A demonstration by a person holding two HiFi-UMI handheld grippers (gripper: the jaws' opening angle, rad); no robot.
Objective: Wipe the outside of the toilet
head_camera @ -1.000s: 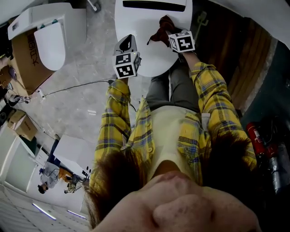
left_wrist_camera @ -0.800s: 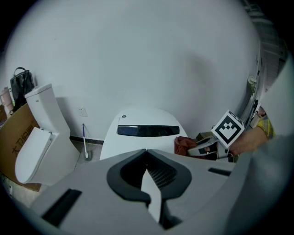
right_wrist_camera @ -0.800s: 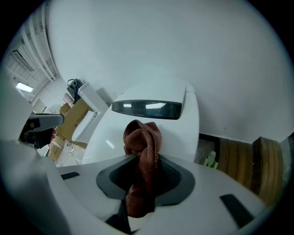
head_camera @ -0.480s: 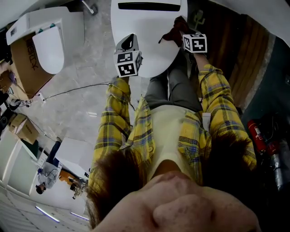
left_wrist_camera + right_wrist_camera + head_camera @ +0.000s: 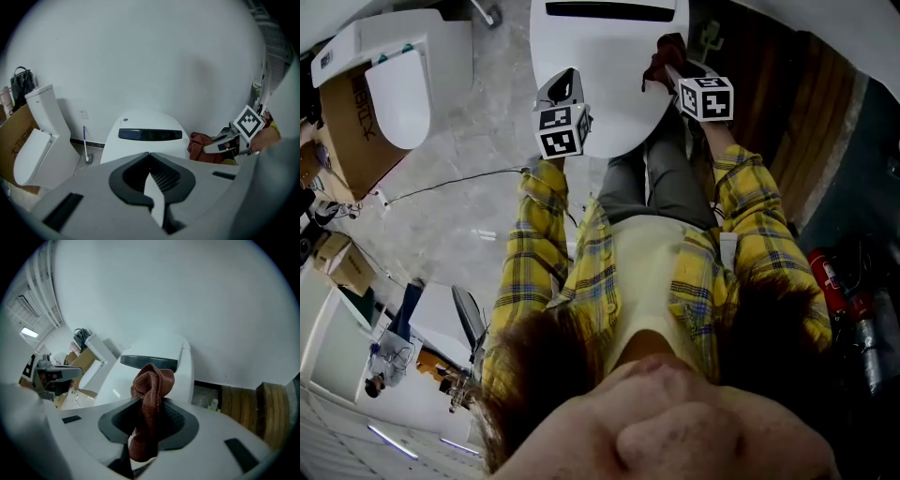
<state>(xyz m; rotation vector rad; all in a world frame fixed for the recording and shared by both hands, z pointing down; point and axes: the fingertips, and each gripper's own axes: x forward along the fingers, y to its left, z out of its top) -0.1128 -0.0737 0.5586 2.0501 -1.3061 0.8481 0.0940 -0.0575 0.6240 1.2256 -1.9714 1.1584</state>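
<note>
The white toilet [image 5: 605, 56] stands lid down, with a dark strip [image 5: 150, 134] at its rear, just in front of the person's knees. My right gripper [image 5: 673, 69] is shut on a red-brown cloth [image 5: 660, 58] at the lid's right edge. In the right gripper view the cloth [image 5: 151, 394] bunches up out of the jaws over the toilet [image 5: 159, 350]. Shut with nothing in it, my left gripper [image 5: 566, 84] hovers over the lid's left front. The left gripper view shows its closed jaws [image 5: 150, 161], the cloth [image 5: 202, 146] and the right gripper [image 5: 224, 143].
A second white toilet [image 5: 398, 70] stands at the left beside a cardboard box [image 5: 347, 127]. A cable [image 5: 459, 178] runs over the grey floor. A toilet brush [image 5: 85, 145] leans at the wall. Wooden panelling [image 5: 787, 112] and a red extinguisher [image 5: 830, 281] are at the right.
My right gripper has carried the cloth to the right across the lid, toward its right edge. The left gripper has hardly moved.
</note>
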